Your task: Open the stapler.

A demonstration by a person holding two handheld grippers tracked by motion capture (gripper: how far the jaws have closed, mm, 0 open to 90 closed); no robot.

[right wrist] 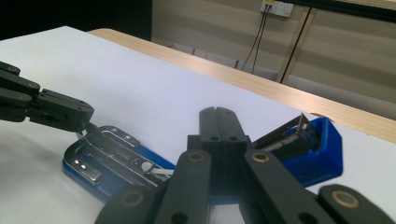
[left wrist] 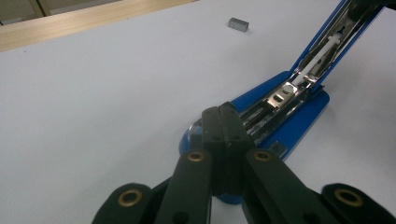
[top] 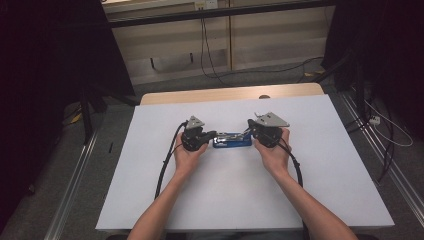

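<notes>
While both grippers meet at one blue stapler, the scene reads as follows.
Stapler look: the stapler point(top: 231, 140) is blue with a shiny metal staple channel inside; it is hinged open, its blue top arm point(left wrist: 336, 37) lifted at a slant above the base point(left wrist: 299, 119).
Stapler place: it lies on the white bench point(top: 240, 200), between the two grippers and right at their tips.
Long axis: in the high view the stapler runs left to right across the bench, one end toward each gripper.
Pointing: from the left gripper view the raised arm climbs away from the fingers, up and to the right; in the right gripper view the metal channel point(right wrist: 116, 149) stretches off to the left of the fingers and the blue arm sits just to their right.
Left gripper point(left wrist: 223, 111): fingers pressed together with no gap, their tips on the near end of the stapler.
Right gripper point(right wrist: 218, 113): fingers likewise closed tight together, over the stapler's hinge end; whether they pinch any part cannot be told.
Small block: a little grey block point(left wrist: 238, 24) lies well beyond the left fingers.
</notes>
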